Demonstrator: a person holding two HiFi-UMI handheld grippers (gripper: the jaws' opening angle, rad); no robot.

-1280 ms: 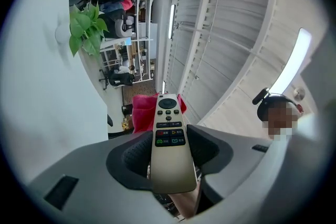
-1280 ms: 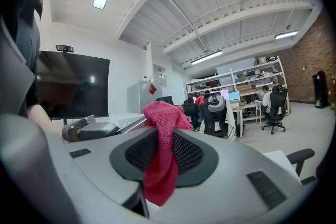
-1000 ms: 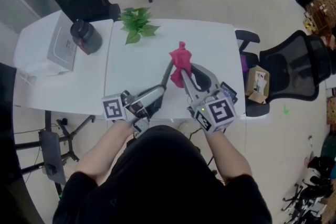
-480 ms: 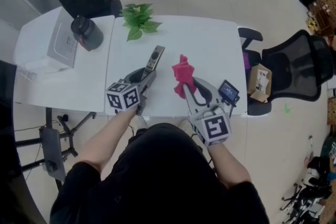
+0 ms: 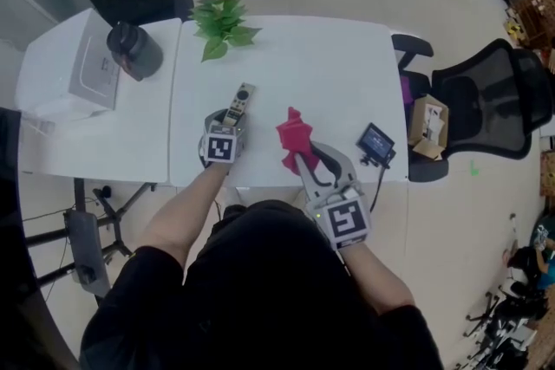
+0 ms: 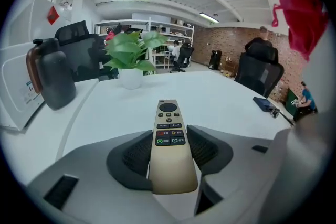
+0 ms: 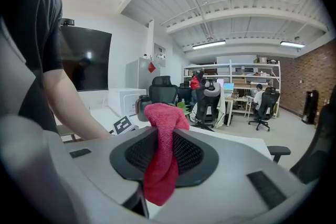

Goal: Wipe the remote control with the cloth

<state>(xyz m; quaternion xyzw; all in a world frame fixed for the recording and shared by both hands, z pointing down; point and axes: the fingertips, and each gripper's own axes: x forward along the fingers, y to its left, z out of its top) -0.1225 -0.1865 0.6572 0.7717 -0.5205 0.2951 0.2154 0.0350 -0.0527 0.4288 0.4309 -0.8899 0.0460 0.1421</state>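
A slim gold remote control (image 6: 169,136) with dark buttons lies lengthwise between the jaws of my left gripper (image 6: 169,152), whose pads press on its sides. In the head view the remote control (image 5: 238,101) points away over the white table (image 5: 329,65), with the left gripper (image 5: 227,124) behind it. A crumpled red cloth (image 7: 161,152) is pinched in my right gripper (image 7: 164,157), bunched above and below the pads. The cloth (image 5: 292,134) hangs just right of the remote in the head view, held up by the right gripper (image 5: 299,153). Remote and cloth are apart.
A potted green plant (image 5: 218,23) stands at the table's far edge. A dark jug (image 5: 132,49) and a white box (image 5: 87,69) sit at the left. A small dark device (image 5: 375,143) lies near the table's right front corner. Office chairs (image 5: 486,104) surround the table.
My left gripper swung up from below the table's front edge and now points the remote away over the table. The right gripper with the cloth drew slightly back and left.
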